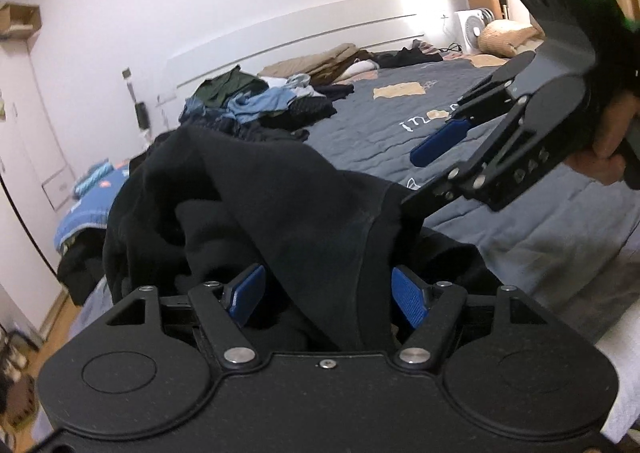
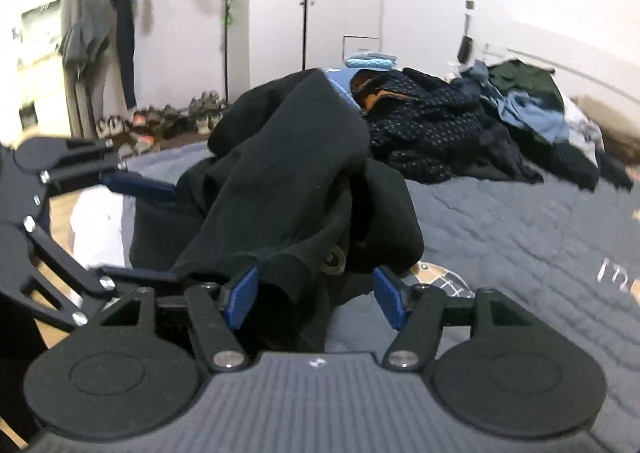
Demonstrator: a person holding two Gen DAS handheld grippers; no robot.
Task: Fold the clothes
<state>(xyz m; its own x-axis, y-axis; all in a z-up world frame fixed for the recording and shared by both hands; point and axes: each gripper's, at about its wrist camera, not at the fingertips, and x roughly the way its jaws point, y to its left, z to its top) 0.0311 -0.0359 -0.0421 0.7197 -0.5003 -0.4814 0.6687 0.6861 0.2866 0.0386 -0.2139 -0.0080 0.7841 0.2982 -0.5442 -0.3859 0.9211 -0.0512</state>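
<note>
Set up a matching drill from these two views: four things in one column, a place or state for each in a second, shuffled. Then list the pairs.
Things:
1. black garment
2. pile of unfolded clothes
3. shoes
4. white fan

Places or states:
A. on the floor under the clothes rack
B. beyond the far corner of the bed
C. bunched up between the open left tongs and right tongs
D. heaped on the grey quilt

Pairs: 1-C, 2-D, 3-A, 4-B

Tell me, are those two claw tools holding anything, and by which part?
Neither grips yet. Both the left gripper and the right gripper stand open, each with folds of the black garment lying loose between its blue pads; which part cannot be told.
</note>
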